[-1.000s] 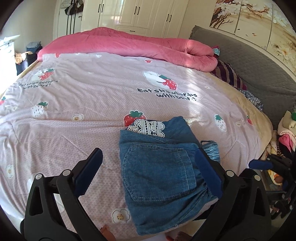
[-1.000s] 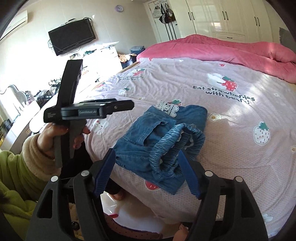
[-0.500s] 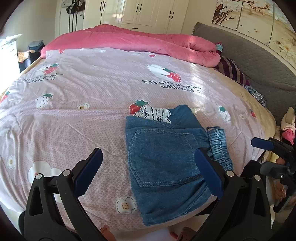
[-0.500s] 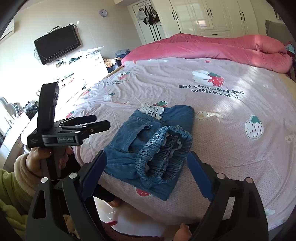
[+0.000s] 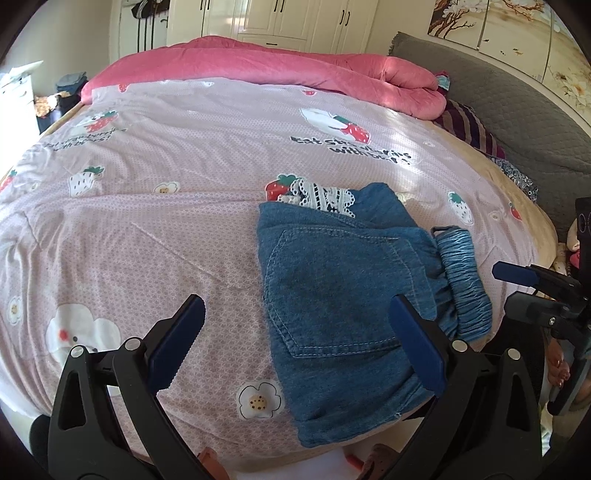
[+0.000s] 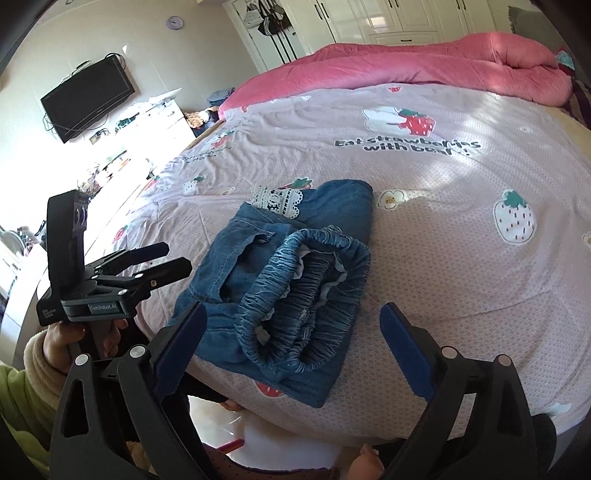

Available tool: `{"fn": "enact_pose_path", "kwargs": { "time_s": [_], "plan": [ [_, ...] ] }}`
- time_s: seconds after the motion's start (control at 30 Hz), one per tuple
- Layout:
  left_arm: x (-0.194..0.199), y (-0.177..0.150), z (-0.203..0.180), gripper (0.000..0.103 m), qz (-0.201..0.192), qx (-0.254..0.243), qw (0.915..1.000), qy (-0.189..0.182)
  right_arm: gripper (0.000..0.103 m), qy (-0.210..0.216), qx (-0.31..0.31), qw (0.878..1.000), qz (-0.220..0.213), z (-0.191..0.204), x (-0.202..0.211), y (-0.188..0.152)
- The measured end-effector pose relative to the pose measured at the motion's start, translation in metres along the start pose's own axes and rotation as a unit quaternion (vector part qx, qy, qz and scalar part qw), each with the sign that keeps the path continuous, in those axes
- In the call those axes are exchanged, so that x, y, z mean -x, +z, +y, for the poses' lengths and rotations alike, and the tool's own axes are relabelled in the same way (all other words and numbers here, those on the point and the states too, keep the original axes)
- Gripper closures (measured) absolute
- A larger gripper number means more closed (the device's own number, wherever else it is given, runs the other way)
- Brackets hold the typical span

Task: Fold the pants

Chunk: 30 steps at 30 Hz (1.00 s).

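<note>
The blue denim pants (image 5: 332, 288) lie folded into a compact bundle near the front edge of the bed, back pocket up, a white lace trim (image 5: 325, 194) at the far end and the gathered elastic waistband (image 6: 303, 291) at the near right. My left gripper (image 5: 299, 343) is open and empty, held above and in front of the pants. My right gripper (image 6: 291, 339) is open and empty, just short of the waistband. The left gripper also shows in the right wrist view (image 6: 155, 266), off the bed's left side.
The bed has a pink strawberry-print cover (image 5: 184, 166) and a rolled pink duvet (image 5: 277, 70) at the far side. A grey headboard (image 5: 517, 110) stands at the right, wardrobes (image 5: 295, 18) behind, a wall TV (image 6: 88, 99) and a cluttered white dresser at the left.
Both grippers have drawn back from the folded pants and risen a little. The right gripper's jaws have opened wider. The pants have not moved.
</note>
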<state>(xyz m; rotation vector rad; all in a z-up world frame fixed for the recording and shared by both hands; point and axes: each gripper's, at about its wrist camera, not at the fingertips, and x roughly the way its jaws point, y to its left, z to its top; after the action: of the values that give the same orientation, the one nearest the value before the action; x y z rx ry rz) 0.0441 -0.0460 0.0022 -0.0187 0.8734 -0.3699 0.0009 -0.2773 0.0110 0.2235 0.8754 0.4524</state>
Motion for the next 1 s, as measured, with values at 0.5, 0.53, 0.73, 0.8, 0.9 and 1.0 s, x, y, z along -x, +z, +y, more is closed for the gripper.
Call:
{"fn": "enact_pose_path", "kwargs": {
  "time_s": [0.5,0.53,0.73,0.8,0.9,1.0],
  "plan": [
    [-0.029,-0.014,0.015,0.010,0.035,0.036,0.9983,-0.031,0.007,0.026,-0.062,0.997,0.026,-0.026,-0.041,0.005],
    [-0.029,-0.014,0.015,0.010,0.036,0.037,0.9981,-0.032,0.007,0.030,-0.065,0.997,0.028,-0.026,-0.043,0.006],
    [-0.033,-0.017,0.018,0.010,0.042,0.054,0.9961,-0.057,0.007,0.041,-0.070,0.996,0.039,-0.025,-0.063,0.010],
    [-0.035,-0.018,0.017,0.010,0.042,0.056,0.9956,-0.063,0.007,0.043,-0.073,0.996,0.039,-0.026,-0.067,0.011],
    [-0.038,-0.019,0.016,0.010,0.039,0.057,0.9950,-0.072,0.006,0.052,-0.081,0.995,0.035,-0.030,-0.070,0.013],
    [-0.041,-0.018,0.015,0.010,0.040,0.063,0.9937,-0.084,0.019,0.056,-0.082,0.995,0.032,-0.031,-0.072,0.014]
  ]
}}
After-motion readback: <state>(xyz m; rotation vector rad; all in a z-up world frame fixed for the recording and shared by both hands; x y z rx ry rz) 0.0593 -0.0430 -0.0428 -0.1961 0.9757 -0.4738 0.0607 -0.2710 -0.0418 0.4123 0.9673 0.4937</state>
